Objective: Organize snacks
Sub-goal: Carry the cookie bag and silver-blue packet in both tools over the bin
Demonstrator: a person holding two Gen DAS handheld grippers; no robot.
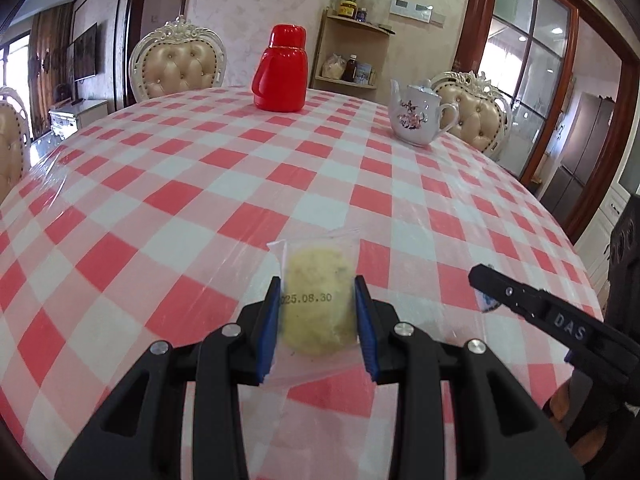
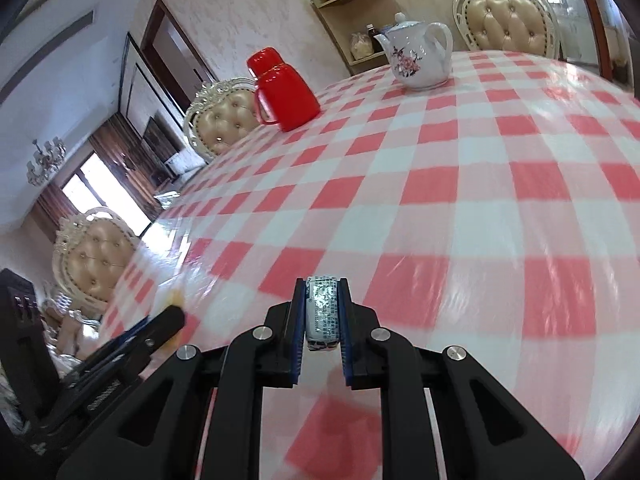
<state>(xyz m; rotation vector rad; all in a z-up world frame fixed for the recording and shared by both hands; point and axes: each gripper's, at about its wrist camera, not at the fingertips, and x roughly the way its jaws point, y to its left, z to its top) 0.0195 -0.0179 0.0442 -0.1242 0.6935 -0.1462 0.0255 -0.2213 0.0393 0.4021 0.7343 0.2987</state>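
In the left wrist view my left gripper [image 1: 317, 292] is shut on a pale yellow round biscuit in a clear wrapper [image 1: 318, 280], printed with a date, held above the red-and-white checked tablecloth [image 1: 200, 184]. My right gripper [image 1: 482, 280] reaches in from the right there, with a bit of blue-and-white wrapper at its tip. In the right wrist view my right gripper [image 2: 322, 286] is shut on a small snack in a silvery blue-patterned wrapper [image 2: 322, 308]. The left gripper [image 2: 172, 314] shows blurred at the lower left of that view, with a trace of yellow at its tip.
A red thermos jug [image 1: 281, 70] stands at the far side of the table, and a white flowered teapot [image 1: 416, 114] at the far right. Padded cream chairs [image 1: 180, 64] ring the table. A corner shelf [image 1: 352, 56] with jars stands behind.
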